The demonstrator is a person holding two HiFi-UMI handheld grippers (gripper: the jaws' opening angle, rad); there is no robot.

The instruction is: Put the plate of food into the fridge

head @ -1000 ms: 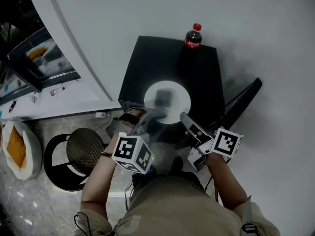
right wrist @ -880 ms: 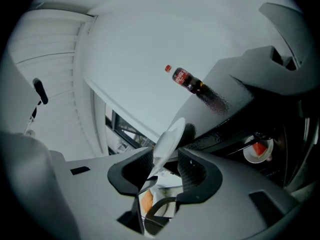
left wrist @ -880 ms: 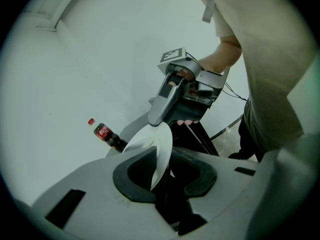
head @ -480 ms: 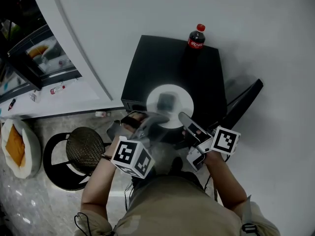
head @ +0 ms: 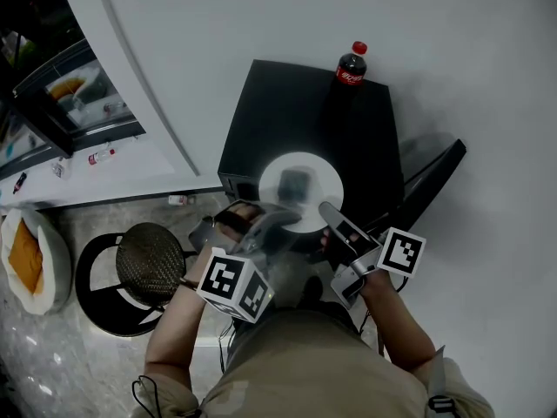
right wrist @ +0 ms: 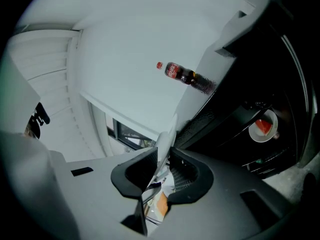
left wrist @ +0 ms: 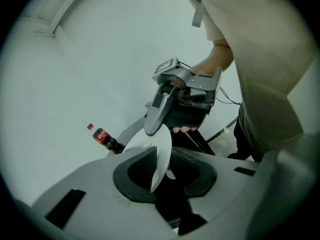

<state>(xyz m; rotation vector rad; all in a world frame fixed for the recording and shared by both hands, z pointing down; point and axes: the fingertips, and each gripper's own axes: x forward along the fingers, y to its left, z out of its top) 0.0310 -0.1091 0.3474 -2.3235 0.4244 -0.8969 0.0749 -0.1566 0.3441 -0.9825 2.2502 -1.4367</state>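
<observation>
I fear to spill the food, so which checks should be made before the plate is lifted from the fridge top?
1. Left gripper shut on plate rim: ok.
2. Right gripper on the opposite rim; its jaws have just been closing on it: ok.
3. Food in the plate's middle: ok.
4. Door of fridge open: ok.
5. Room inside the fridge: cannot tell; a bowl stands there.
6. Bottle apart from the plate: ok.
</observation>
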